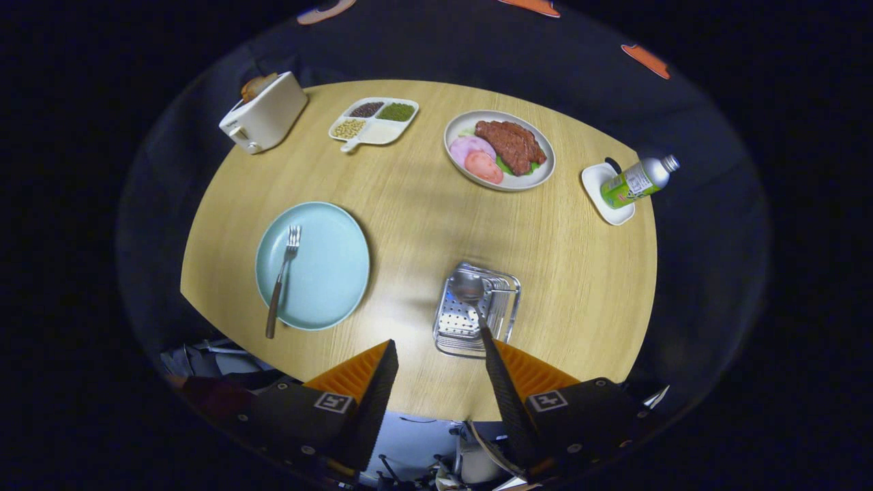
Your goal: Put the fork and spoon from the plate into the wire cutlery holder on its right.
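The gripper (438,344) hangs above the near edge of the round wooden table (409,198) with its fingers spread wide and nothing between them. Just ahead of its right fingertip, at about one o'clock, the wire cutlery holder (477,310) already holds the spoon (469,290), bowl up. At ten o'clock from the fingers sits the pale blue plate (327,273), the wooden-handled fork (283,276) lying across its left side with its handle end past the rim.
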`<move>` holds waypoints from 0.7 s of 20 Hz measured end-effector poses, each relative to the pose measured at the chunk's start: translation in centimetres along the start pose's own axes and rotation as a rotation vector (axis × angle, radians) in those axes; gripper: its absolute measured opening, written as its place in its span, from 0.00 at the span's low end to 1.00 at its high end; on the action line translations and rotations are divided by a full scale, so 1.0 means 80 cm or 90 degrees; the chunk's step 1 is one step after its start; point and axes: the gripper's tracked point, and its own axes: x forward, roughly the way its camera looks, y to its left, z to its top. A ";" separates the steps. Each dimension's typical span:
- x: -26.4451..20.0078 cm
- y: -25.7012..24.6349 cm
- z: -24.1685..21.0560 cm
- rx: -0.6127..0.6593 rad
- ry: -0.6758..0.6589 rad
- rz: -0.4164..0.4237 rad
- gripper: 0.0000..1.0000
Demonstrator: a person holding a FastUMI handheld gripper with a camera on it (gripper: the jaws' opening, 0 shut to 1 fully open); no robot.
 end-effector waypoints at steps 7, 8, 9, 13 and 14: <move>0.013 0.132 0.032 -0.003 -0.109 0.068 0.98; 0.022 0.149 0.031 -0.006 -0.110 0.076 0.98; 0.029 0.168 0.031 -0.008 -0.111 0.087 0.98; 0.059 0.216 0.020 -0.004 -0.095 0.110 0.98; 0.067 0.224 0.019 -0.004 -0.094 0.110 0.98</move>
